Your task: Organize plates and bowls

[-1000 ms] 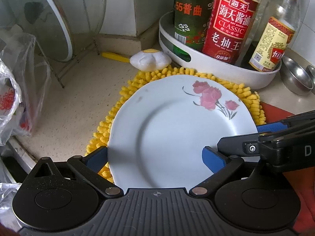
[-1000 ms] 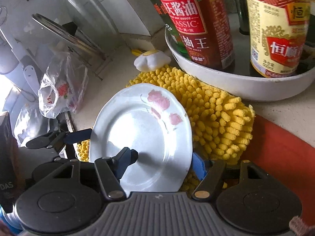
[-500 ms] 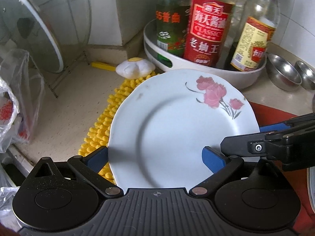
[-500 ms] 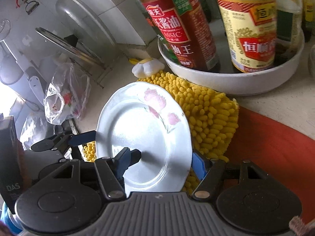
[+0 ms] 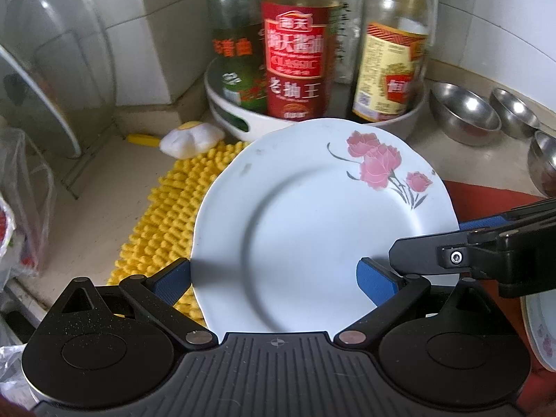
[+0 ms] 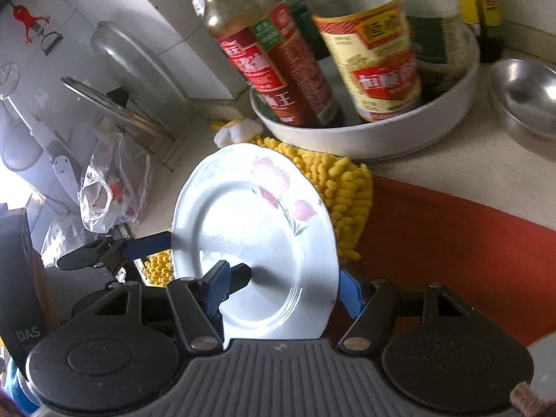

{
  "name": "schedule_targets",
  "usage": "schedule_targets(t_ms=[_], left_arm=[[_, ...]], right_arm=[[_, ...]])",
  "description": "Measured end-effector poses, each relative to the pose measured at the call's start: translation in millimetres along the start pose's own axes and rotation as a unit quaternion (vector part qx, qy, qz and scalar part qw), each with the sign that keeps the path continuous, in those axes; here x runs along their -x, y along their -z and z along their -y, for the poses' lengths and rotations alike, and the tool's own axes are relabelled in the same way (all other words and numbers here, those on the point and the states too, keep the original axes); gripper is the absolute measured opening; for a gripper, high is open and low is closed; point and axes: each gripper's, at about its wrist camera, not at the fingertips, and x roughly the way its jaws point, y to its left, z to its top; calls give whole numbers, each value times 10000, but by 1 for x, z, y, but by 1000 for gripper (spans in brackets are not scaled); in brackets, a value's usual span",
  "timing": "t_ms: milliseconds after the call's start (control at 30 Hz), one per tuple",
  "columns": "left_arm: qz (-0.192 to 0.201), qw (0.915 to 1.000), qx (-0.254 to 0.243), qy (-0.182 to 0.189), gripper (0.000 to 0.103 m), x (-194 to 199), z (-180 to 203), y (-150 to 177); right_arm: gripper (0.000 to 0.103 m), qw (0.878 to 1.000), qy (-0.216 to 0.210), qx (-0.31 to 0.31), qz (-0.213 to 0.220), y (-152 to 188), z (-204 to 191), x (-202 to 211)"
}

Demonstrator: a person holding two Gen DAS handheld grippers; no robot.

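The rose-printed plate [image 5: 323, 222] is held clear above the yellow chenille mat [image 5: 173, 205], clamped at its rim by the left gripper [image 5: 274, 278] and the right gripper [image 6: 285, 286] alike. A slip at either rim could likely drop it. Behind the mat, sauce bottles [image 5: 295, 59] are held in a white tray [image 5: 239, 125].

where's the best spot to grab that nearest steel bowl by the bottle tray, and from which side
Take the round stainless steel bowl by its thin rim, one claw finger inside and one outside, coming down from above on the near side. It sits upright and open, and the white bottle tray crowds its left.
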Motion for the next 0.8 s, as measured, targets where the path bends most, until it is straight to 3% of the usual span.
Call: schedule_targets(t_ms=[367,800], left_arm=[[111,9990,-400,158,102,7,43,-2],[172,9940,-945,522,102,16,125,-4]], right_arm=[[63,9991,105,-289,280,18,27,35],[63,9949,359,-722,610,46,79,95]])
